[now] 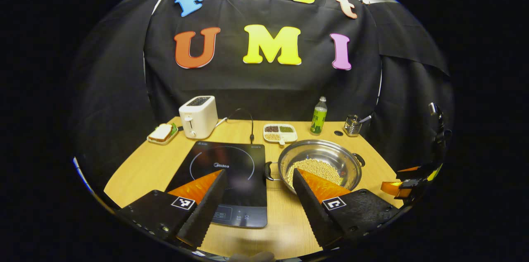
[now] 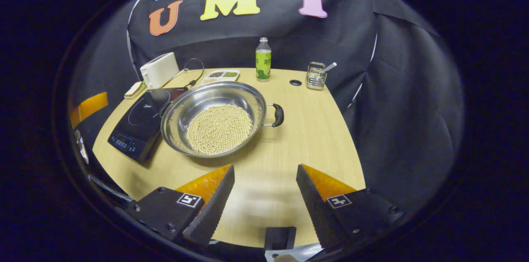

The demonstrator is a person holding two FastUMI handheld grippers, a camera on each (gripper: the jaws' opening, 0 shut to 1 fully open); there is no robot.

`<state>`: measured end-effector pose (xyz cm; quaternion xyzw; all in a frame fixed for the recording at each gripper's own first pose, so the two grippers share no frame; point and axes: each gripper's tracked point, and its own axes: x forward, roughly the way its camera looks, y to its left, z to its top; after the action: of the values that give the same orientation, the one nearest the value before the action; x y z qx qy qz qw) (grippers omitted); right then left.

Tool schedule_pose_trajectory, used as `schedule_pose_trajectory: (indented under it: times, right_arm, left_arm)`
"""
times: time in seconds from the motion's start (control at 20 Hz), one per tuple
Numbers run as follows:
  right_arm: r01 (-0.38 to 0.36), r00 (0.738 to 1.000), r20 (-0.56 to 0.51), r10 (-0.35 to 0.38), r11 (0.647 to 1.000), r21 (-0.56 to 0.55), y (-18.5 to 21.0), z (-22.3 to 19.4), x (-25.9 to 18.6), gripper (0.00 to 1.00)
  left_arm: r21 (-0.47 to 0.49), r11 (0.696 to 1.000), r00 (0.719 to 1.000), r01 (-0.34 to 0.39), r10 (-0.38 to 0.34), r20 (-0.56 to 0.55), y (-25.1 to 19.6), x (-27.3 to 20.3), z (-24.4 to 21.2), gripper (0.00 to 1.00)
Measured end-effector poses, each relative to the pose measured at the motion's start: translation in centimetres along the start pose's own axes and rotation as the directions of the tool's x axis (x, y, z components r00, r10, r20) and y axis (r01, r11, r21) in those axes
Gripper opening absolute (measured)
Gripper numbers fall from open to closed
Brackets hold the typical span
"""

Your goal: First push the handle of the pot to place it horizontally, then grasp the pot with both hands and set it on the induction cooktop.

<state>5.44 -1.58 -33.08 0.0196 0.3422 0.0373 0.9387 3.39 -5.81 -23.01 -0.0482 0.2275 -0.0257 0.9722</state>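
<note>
Steel pot (image 2: pixel 215 119) sits right of the induction cooktop (image 1: pixel 225 179); both hand-held grippers, left hand-held gripper (image 1: pixel 259 189) and right hand-held gripper (image 2: pixel 264 187), hang released, so nudge the near handle (image 2: pixel 277 115) gently sideways.

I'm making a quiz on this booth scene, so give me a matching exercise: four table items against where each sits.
Items:
1. pot
2. toaster
3. green bottle
4. induction cooktop

Places:
A. back of the table, beside the divided snack dish
B. between the toaster and the near table edge
C. holding pale beans, next to the cooktop
D. beside the plated sandwich

Pairs: 1-C, 2-D, 3-A, 4-B
</note>
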Motion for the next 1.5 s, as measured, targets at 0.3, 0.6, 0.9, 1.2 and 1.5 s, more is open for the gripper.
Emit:
schedule_pose_trajectory:
  times: [0.3,0.6,0.9,1.2,1.5]
  right_arm:
    - [-0.045,0.997,-0.056,0.044,0.999,-0.014,-0.8,2.3,5.3,0.96]
    - [-0.076,0.992,-0.101,0.073,0.997,-0.031,-2.3,5.8,10.5,0.9]
    - [-0.169,0.982,-0.083,0.17,0.985,0.018,-2.7,9.5,11.8,0.91]
    - [-0.187,0.973,-0.14,0.185,0.982,0.0,-1.2,9.2,15.2,0.91]
    - [-0.196,0.962,-0.191,0.197,0.98,0.025,-0.9,8.2,17.0,0.8]
  left_arm:
    - [0.006,1.0,0.993,-0.01,0.011,-0.116,-1.9,6.3,-3.3,0.96]
    - [0.02,0.999,0.976,-0.045,0.048,-0.213,-2.8,12.0,-5.0,0.96]
    - [0.032,0.997,0.966,-0.075,0.08,-0.244,-3.1,14.6,-5.2,0.96]
    - [0.041,0.995,0.955,-0.094,0.102,-0.277,-3.1,16.2,-6.1,0.96]
    - [0.048,0.992,0.938,-0.117,0.127,-0.322,-2.6,17.5,-7.5,0.96]
